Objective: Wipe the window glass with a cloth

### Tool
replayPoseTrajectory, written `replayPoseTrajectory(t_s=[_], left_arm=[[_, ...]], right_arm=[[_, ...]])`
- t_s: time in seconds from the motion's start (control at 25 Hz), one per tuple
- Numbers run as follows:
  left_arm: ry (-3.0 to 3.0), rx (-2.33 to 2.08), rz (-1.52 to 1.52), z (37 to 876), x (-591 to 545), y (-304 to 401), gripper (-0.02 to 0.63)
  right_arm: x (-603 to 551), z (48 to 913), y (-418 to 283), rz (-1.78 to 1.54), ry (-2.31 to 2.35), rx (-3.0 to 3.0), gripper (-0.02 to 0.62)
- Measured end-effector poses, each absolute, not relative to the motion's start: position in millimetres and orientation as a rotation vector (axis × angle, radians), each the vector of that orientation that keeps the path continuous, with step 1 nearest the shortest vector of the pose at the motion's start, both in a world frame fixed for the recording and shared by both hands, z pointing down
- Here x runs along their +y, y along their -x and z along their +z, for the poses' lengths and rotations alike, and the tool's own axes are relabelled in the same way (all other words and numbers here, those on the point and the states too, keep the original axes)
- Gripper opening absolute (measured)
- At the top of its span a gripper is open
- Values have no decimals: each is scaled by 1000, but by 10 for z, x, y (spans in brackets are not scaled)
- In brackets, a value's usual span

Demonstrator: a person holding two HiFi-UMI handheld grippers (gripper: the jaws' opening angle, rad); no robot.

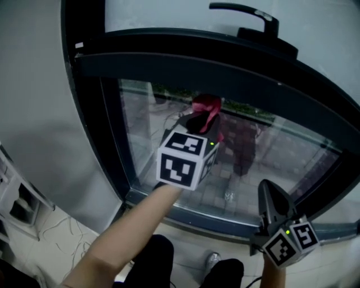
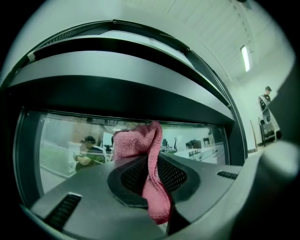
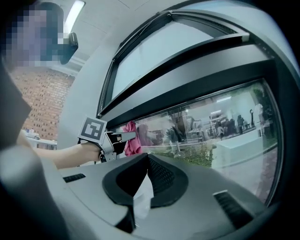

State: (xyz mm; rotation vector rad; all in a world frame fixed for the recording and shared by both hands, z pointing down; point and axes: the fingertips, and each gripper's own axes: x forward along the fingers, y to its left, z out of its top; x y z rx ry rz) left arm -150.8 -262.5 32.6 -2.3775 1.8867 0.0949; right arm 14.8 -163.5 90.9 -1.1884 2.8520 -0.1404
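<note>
**While the cloth sits on the pane, the wipe looks mid-course**

Where the pink cloth (image 1: 207,104) meets the window glass (image 1: 281,152), it is at the upper middle of the lower pane. The left gripper (image 1: 203,119) is clamped on it, a fold trailing back between the jaws.

- Progress: no wiped patch can be told from an unwiped one. Judged unfinished, with the pane's right side and lower edge likely to remain.
- Right gripper (image 1: 272,197): jaws closed on nothing, low near the bottom rail, apart from the cloth.
- Surroundings: dark frame bar (image 1: 197,62) just above the cloth limits upward strokes. Handle (image 1: 242,14) is on the upper sash, well clear.
</note>
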Motion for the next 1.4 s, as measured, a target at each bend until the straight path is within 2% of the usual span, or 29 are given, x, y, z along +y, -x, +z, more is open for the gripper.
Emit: replayPoseTrajectory(t_s=[1.4], left_arm=[[2700, 1352, 64, 343, -2886, -1730, 58]], right_arm=[[-1474, 1096, -2537, -188, 1640, 2552, 8]])
